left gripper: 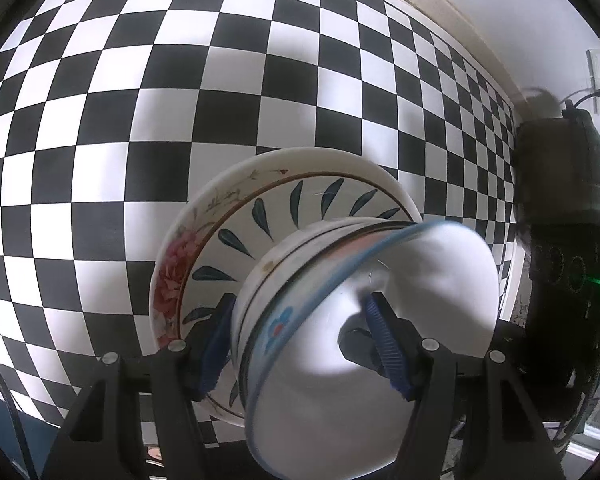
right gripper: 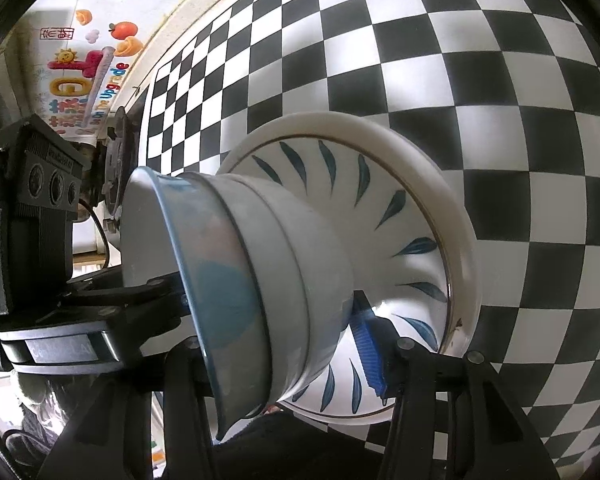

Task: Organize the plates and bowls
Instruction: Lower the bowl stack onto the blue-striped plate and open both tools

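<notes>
While nested bowls point(left gripper: 340, 320) sit atop stacked plates point(left gripper: 228, 232) on checkered tablecloth point(left gripper: 140, 80), left gripper point(left gripper: 300, 344) clamps bowl wall; right gripper point(right gripper: 284, 344) likewise. White wall, stickers point(right gripper: 88, 68) beyond. Right's near finger hidden.

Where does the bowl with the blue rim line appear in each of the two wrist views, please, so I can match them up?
Left wrist view: the blue-rimmed bowl fills the lower centre, its white inside facing the camera, between the left gripper fingers.
Right wrist view: the same bowl sits lower left, seen side-on, topmost of the nested stack.
Shared landmark: the plate with blue leaf strokes under the bowls.
</notes>
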Tool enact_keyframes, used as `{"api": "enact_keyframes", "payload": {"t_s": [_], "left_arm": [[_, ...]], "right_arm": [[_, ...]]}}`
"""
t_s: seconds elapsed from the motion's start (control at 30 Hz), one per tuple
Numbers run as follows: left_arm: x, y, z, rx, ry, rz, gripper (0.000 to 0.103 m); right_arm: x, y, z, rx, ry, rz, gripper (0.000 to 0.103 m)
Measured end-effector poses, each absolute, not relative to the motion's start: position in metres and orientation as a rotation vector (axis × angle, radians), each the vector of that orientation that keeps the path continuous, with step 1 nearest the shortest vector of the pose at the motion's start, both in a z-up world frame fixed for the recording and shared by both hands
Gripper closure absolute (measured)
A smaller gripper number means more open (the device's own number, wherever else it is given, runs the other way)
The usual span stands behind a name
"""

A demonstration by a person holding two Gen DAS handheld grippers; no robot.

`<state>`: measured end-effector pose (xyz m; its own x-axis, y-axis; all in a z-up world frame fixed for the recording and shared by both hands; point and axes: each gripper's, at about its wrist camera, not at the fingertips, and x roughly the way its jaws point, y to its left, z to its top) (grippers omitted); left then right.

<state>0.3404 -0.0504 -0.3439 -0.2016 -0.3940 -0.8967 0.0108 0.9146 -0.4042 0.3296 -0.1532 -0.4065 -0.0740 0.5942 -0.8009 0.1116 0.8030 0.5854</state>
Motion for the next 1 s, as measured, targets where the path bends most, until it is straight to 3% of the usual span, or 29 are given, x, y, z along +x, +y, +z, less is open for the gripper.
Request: {"api": "enact_keyframes", "payload": {"t_s": [0.43,0.63,0.7,0.77,0.83,1.0], "left_arm": [[0.331,-0.04,-0.325,-0.188,1.696,-0.279,0.04],[0.31,-0.037,-0.294,-0.055,1.558,-0.221,0.035],[0.305,-0.033,-0.282,-0.047,1.509,-0.205,0.022],[0.298,-0.029,-0.27,-0.035,1.462,-0.18,0.012],[0.291,-0.026,-0.254,-0.019,1.4,-0.154,0.01],[0.275,-0.022,-0.222,0.029,1.277,-0.1,0.009]], "right_arm": [[0.323,-0.157,-0.385,0.452,1.588,0.379,0.051],[0.313,-0.159,-0.351,0.313,1.514,0.307,0.05],[0.306,-0.157,-0.336,0.259,1.482,0.279,0.047],[0.299,-0.154,-0.323,0.214,1.45,0.26,0.035],[0.289,-0.154,-0.306,0.179,1.409,0.227,0.023],[0.264,-0.152,-0.268,0.106,1.302,0.137,0.019]]}}
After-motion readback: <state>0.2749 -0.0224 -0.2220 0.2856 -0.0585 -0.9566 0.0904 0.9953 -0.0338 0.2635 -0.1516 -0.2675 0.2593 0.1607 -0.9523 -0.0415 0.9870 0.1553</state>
